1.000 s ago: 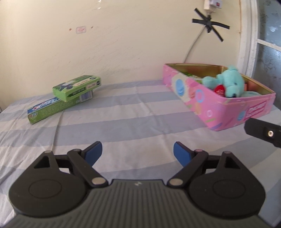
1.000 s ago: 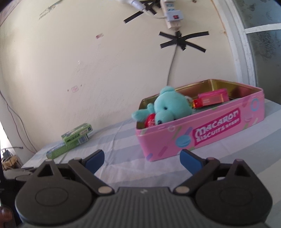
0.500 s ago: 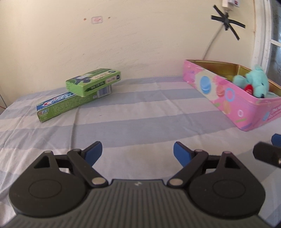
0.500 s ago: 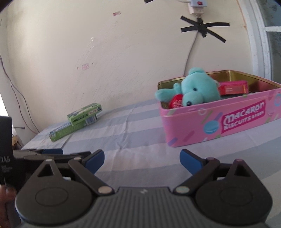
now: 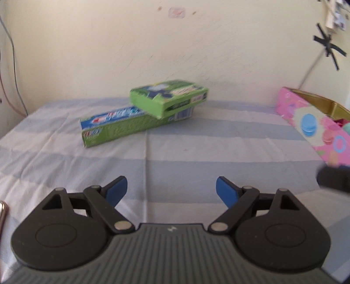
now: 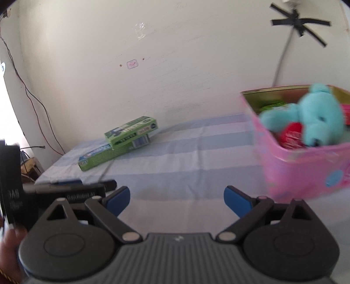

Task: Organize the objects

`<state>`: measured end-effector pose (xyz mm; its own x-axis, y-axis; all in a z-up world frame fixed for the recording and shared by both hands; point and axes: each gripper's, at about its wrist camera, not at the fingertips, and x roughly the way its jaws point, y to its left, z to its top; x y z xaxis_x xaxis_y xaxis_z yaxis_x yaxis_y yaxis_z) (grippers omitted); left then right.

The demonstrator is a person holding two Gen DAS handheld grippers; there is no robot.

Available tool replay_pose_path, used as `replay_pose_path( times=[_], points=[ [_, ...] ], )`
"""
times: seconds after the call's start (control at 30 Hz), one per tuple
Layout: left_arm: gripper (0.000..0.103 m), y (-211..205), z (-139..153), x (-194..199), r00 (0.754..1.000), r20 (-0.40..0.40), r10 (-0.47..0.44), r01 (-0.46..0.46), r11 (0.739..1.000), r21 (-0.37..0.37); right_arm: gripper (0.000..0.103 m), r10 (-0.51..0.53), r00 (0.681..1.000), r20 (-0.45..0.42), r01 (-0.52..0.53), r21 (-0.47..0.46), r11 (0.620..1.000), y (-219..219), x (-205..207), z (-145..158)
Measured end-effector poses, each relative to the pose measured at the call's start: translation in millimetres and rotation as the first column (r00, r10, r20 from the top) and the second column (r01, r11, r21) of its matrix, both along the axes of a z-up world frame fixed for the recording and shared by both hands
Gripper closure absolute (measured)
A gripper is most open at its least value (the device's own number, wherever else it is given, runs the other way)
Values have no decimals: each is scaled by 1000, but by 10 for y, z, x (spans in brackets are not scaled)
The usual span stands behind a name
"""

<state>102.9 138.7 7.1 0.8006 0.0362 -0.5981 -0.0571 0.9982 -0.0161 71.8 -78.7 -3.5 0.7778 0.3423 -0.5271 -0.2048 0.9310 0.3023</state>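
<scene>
A small green box (image 5: 168, 97) (image 6: 130, 130) lies across a long green toothpaste box (image 5: 126, 124) (image 6: 105, 155) near the wall at the back of the striped cloth (image 5: 196, 157). My left gripper (image 5: 171, 191) stands open well short of them, nothing between its blue pads. The pink tin (image 5: 315, 122) (image 6: 306, 166) sits to the right, holding a teal plush bear (image 6: 317, 118) and other packs. My right gripper (image 6: 177, 200) is open and empty, left of the tin. The left gripper's body (image 6: 65, 192) shows at the left of the right wrist view.
A cream wall (image 5: 153, 54) closes the back, with taped cables (image 6: 299, 20) at the upper right and wires (image 6: 32, 91) down the left corner. The cloth's left edge (image 6: 54, 166) drops off beside clutter. A hand (image 6: 8, 253) shows at the lower left.
Both grippers swung left: the green boxes moved toward the middle of each view and grew closer, while the pink tin slid to the right edge. Jaws stayed open.
</scene>
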Motion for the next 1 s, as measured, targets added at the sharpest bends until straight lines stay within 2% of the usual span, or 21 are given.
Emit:
replay_pose_path(
  times=[0.1,0.2,0.33,0.43,0.57,0.67,0.8,0.83,0.97,1.0],
  points=[
    [13,120,31,18,1000,4,20,-20,999,-50,7,32,999,-3,-32,-8,999,155,310,27],
    [13,294,85,29,996,23,84,-82,993,-82,7,55,998,-6,-55,0,998,297,670,54],
    [13,563,101,46,987,1,164,-161,972,-170,7,69,997,-42,-64,118,991,429,1257,75],
    [13,659,91,74,980,-18,198,-197,961,-194,7,74,992,-104,-50,211,976,539,1685,15],
    [13,719,81,95,977,-31,209,-211,953,-218,7,45,981,-187,9,278,960,640,2065,-118],
    [13,712,87,89,980,-32,197,-199,953,-229,7,24,977,-211,36,280,959,704,2247,-192],
    [13,672,84,96,987,-37,159,-163,957,-239,7,43,966,-256,49,341,939,696,2424,-279],
    [13,663,84,97,988,-38,153,-157,958,-240,8,47,963,-264,51,350,935,698,2451,-292],
    [13,653,85,96,988,-38,150,-154,959,-237,31,85,960,-265,17,360,933,722,2482,-326],
    [13,653,85,97,988,-39,151,-156,959,-237,33,90,961,-261,11,362,932,725,2474,-320]
  ],
)
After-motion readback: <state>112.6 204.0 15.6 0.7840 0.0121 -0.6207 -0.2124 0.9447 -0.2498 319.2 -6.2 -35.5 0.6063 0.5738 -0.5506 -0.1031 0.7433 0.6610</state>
